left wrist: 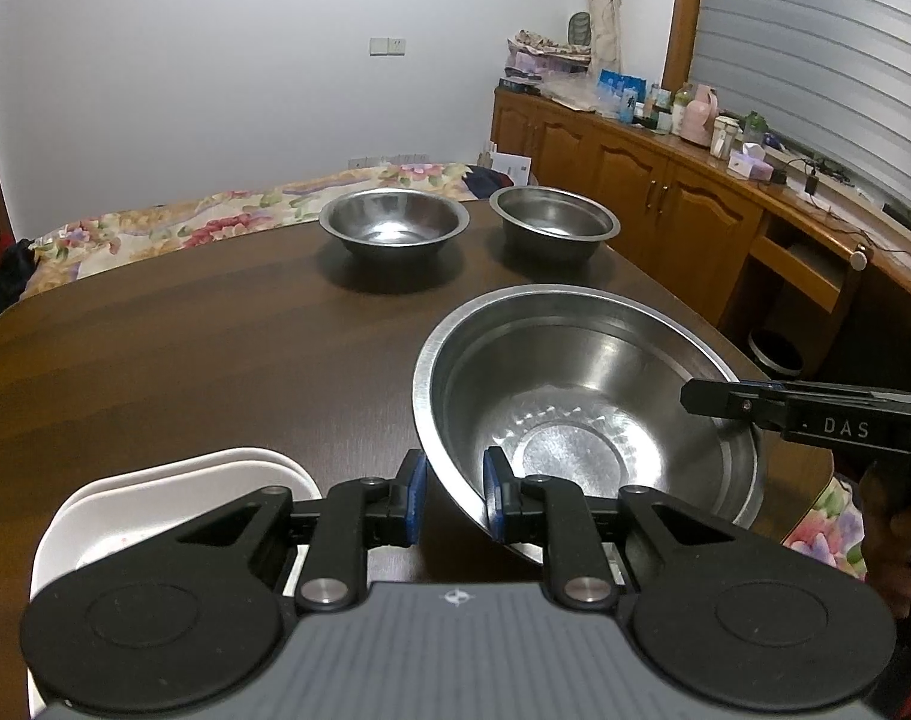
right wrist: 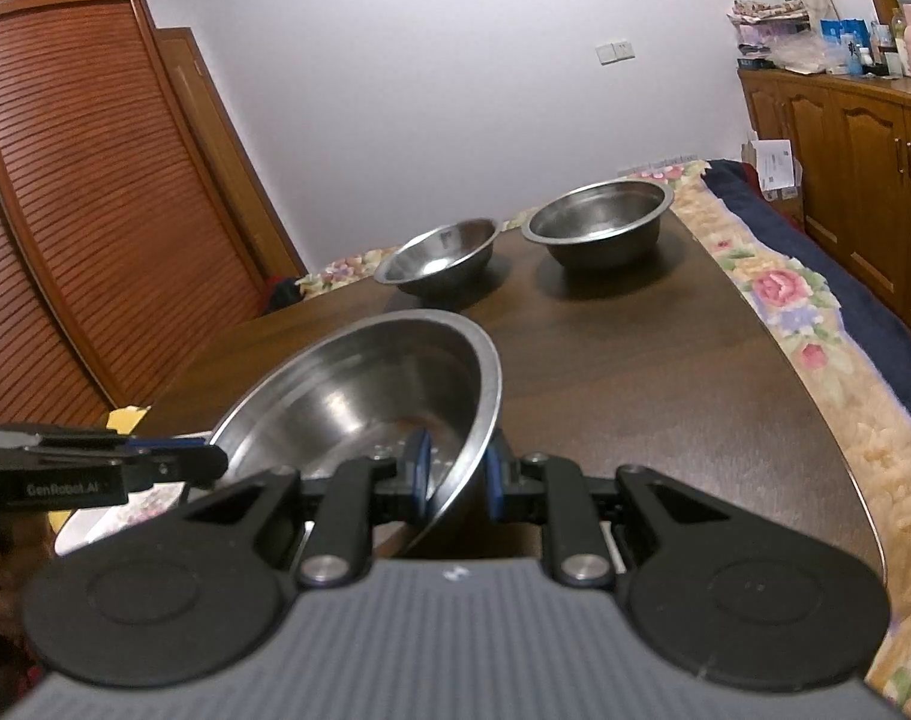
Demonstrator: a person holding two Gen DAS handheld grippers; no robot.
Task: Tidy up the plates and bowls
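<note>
Both grippers, left (left wrist: 453, 501) and right (right wrist: 453, 477), clamped on big bowl (left wrist: 581, 402) rim, opposite sides, bowl tilted over table (left wrist: 185, 348). Steel's thin, stiff, light, slippery, so pinch rim, not wall.

Large bowl (left wrist: 587, 414) sat tilted near table (left wrist: 185, 348) front edge, between both grippers. Two smaller bowls stood side by side at far end: left bowl (left wrist: 392, 222), right bowl (left wrist: 554, 222). Plates (left wrist: 155, 498) lay left of large bowl.
</note>
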